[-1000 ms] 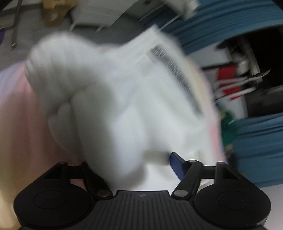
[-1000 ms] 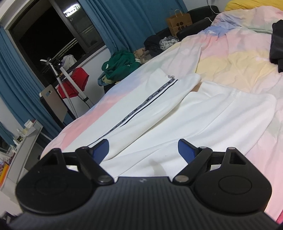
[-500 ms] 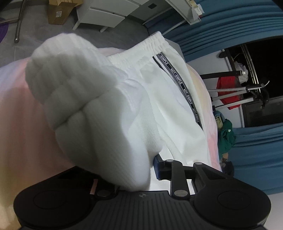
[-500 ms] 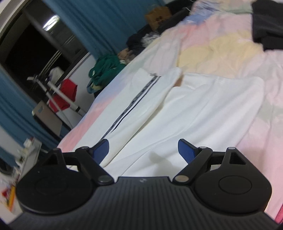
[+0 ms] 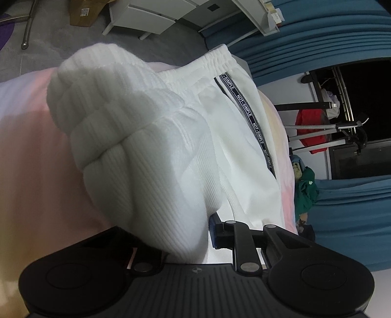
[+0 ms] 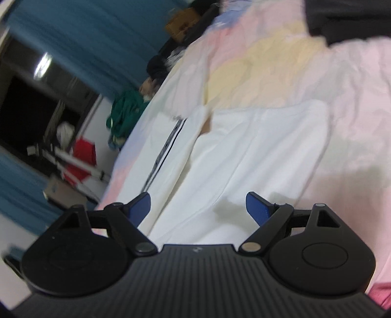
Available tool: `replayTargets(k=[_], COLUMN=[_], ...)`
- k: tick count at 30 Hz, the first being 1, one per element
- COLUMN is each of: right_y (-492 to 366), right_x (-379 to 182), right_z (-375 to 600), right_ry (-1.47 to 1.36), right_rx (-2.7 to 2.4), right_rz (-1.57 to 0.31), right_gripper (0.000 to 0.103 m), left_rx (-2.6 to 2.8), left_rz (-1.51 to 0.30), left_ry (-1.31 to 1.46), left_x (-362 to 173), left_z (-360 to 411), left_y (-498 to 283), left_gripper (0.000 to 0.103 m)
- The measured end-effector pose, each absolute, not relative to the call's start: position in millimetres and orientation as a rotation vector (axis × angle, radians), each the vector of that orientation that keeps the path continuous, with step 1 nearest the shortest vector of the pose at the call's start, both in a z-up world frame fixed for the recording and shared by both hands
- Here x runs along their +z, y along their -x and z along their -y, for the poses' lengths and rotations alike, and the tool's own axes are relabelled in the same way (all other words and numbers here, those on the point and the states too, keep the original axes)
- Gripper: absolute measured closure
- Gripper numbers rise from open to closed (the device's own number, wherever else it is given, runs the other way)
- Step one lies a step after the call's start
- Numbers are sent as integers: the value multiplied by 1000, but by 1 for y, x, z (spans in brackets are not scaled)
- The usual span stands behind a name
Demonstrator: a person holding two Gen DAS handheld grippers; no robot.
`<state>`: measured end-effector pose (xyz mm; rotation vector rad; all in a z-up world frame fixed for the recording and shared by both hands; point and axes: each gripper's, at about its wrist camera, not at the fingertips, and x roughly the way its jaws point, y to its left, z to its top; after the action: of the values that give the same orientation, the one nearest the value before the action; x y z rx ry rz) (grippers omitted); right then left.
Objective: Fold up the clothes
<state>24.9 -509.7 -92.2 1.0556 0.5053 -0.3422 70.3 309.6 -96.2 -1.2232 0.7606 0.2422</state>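
White trousers with a black lettered side stripe lie on a pastel bedspread, waistband at the far end. My left gripper is closing on a thick bunch of their ribbed white fabric. One blue pad presses its side; the other is hidden under the cloth. In the right wrist view the trouser legs lie flat, stripe to the left. My right gripper hangs open over them with nothing between its fingers.
A dark garment lies on the bedspread at the top right. Green clothes, a red item on a stand, blue curtains and a dark window flank the bed. White furniture and a cardboard box stand on the floor.
The left jaws have narrowed onto the bunched white fabric, which was loose between them. The right gripper has rolled and slid over the trouser legs, still open.
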Motion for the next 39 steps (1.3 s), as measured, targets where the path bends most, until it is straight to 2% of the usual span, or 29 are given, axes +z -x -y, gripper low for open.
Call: replayTargets(k=[4, 11, 12, 13, 21, 23, 26, 31, 34, 35, 39], right_y=[-6, -12, -15, -20, -40, -42, -45, -54, -53, -51, -49], right_x=[-117, -150, -152, -152, -132, -137, -156, -147, -139, -137, -140], right_z=[538, 550, 550, 551, 540, 545, 553, 546, 541, 540, 543], right_ry=[-1065, -1188, -1195, -1198, -1145, -1154, -1223, -1130, -1080, -1075, -1070], right_rx=[-543, -507, -488, -460, -358, -434, -488, -437, -398, -396, -413], right_rz=[-538, -551, -533, -512, -428, -468, -521, -500, -472, -468, -482], right_gripper=[14, 15, 15, 22, 24, 34, 42, 55, 68, 76, 89], left_rx=[233, 219, 217, 214, 179, 192, 215, 186, 173, 169, 160], left_rz=[-761, -762, -764, -767, -779, -791, -837, -826, -791, -787, -776], left_ry=[1223, 1285, 1285, 1279, 1270, 1286, 1268, 1323, 1349, 1350, 1341], left_x=[-96, -105, -105, -105, -100, -103, -108, -114, -114, -114, -114], left_z=[-310, -313, -313, -312, -307, -308, -306, -306, -309, -309, -310], left_y=[-70, -70, -71, -71, -60, -59, -65, -75, -77, -77, -80], left_gripper=[81, 80, 80, 80, 77, 73, 66, 66, 75, 78, 87])
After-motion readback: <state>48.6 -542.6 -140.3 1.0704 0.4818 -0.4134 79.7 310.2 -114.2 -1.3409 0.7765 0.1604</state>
